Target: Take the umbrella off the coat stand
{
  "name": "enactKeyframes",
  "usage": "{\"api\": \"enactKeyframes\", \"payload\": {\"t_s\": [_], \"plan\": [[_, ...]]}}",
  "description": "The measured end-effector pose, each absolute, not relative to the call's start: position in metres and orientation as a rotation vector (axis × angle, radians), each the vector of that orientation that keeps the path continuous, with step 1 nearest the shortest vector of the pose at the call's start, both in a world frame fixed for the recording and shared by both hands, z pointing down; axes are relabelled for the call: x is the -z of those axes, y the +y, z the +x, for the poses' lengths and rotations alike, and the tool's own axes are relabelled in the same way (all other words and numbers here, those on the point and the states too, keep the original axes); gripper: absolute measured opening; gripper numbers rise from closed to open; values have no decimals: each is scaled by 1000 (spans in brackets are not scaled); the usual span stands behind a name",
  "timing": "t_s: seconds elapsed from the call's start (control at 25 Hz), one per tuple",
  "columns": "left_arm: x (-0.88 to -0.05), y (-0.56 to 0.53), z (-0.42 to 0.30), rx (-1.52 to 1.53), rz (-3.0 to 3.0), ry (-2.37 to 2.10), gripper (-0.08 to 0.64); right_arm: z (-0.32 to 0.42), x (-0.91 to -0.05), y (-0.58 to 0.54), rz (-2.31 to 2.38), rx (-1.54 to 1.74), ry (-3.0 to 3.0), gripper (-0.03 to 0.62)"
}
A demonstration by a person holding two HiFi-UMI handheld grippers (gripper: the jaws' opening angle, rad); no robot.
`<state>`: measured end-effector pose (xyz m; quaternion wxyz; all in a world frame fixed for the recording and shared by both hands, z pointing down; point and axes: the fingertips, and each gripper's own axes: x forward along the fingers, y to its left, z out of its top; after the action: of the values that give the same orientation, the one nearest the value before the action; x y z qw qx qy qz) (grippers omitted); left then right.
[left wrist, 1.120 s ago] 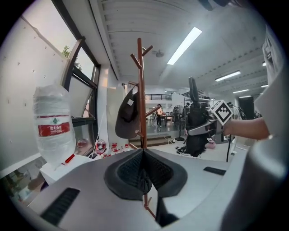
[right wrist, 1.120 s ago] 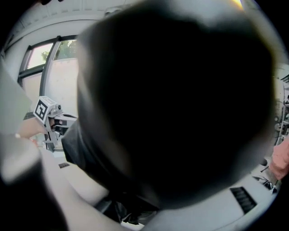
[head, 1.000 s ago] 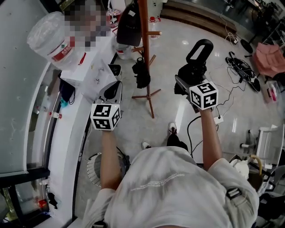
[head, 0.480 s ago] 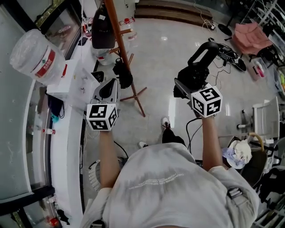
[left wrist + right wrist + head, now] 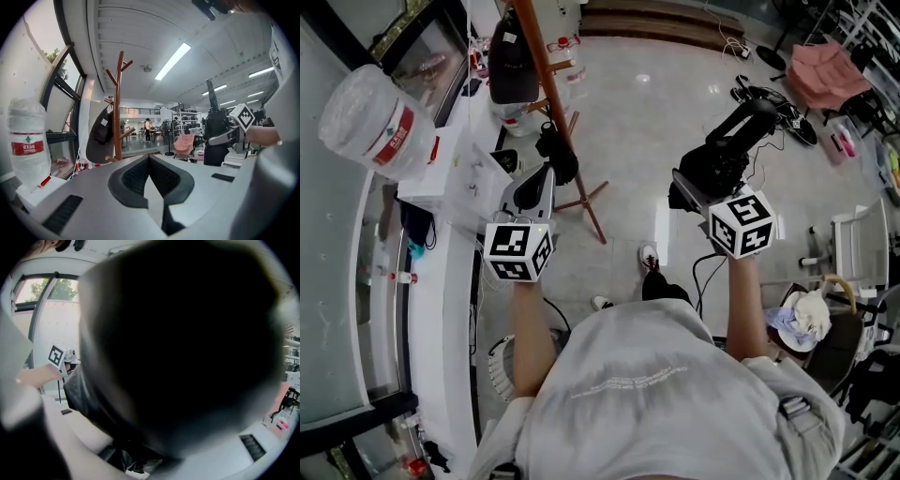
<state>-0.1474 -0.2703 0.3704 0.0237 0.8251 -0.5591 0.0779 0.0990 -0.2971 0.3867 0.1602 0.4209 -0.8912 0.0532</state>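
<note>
The black folded umbrella (image 5: 733, 142) is off the wooden coat stand (image 5: 551, 103) and sticks up and forward out of my right gripper (image 5: 705, 176), which is shut on its body. In the right gripper view the umbrella (image 5: 187, 348) fills almost the whole picture and hides the jaws. In the left gripper view the umbrella (image 5: 213, 136) stands upright at the right, apart from the coat stand (image 5: 117, 108). My left gripper (image 5: 544, 180) is near the foot of the stand, and its jaws (image 5: 149, 161) are shut with nothing between them.
A black bag (image 5: 512, 64) and a smaller dark thing (image 5: 559, 156) hang on the stand. A large water bottle (image 5: 371, 114) sits on the white counter (image 5: 441, 309) at the left. Cables (image 5: 769, 94) and a pink chair (image 5: 830, 75) lie to the far right.
My right gripper has carried the umbrella to the right, further from the stand, and the umbrella now leans more to the right. The left gripper has shifted slightly; its jaws stay shut.
</note>
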Motion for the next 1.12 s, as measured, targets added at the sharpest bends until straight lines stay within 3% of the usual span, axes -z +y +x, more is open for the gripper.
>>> {"api": "enactKeyframes", "payload": {"t_s": [1.12], "plan": [[-378,-273,-168,-241,2501,-1762,14,70,-398,-304,1073,-158,-2566,288]]}}
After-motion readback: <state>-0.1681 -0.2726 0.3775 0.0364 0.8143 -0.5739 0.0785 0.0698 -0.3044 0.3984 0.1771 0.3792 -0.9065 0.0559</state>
